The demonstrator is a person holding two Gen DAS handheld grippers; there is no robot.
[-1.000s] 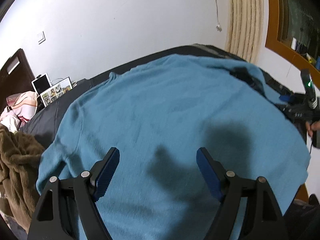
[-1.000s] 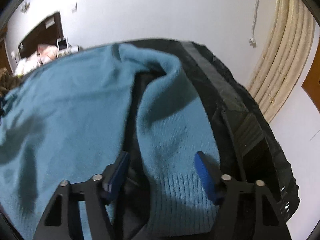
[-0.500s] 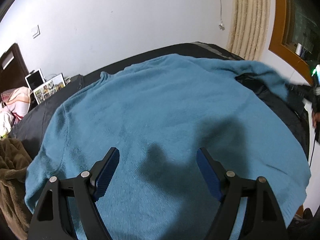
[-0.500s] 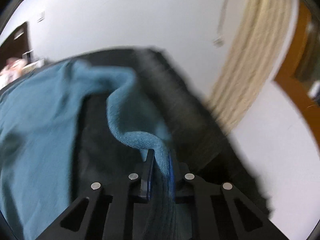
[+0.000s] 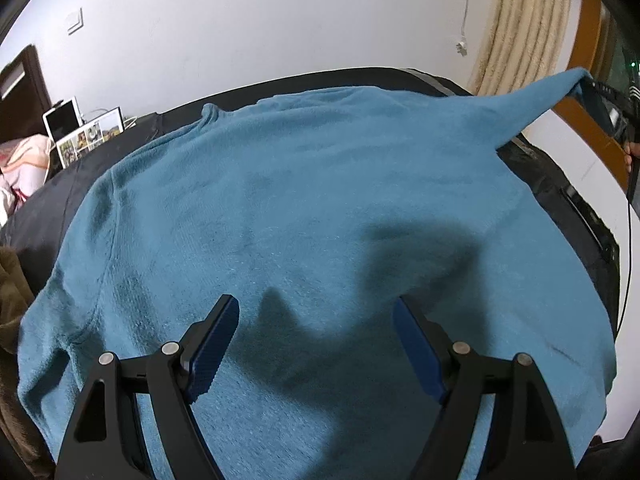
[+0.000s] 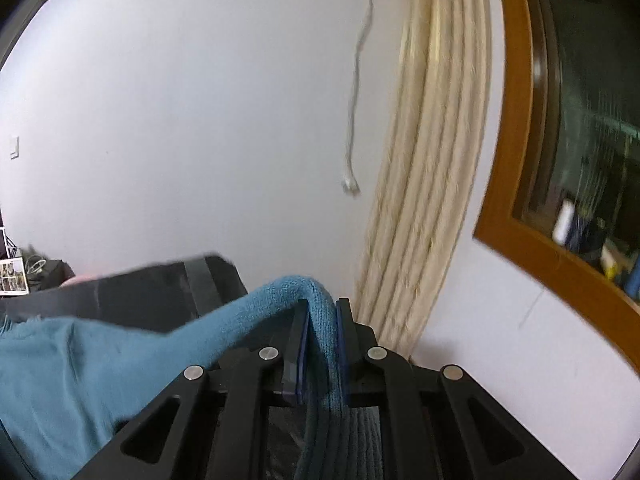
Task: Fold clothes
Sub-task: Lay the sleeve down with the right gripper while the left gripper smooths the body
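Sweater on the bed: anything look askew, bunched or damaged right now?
No damage shows. The blue sweater lies mostly flat on the dark bed, but one sleeve is pulled up off it, clamped in the right claw. The left claw hangs open above the body, holding nothing.

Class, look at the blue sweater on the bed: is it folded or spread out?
Spread out: the blue sweater lies flat across the bed; only one sleeve is lifted.
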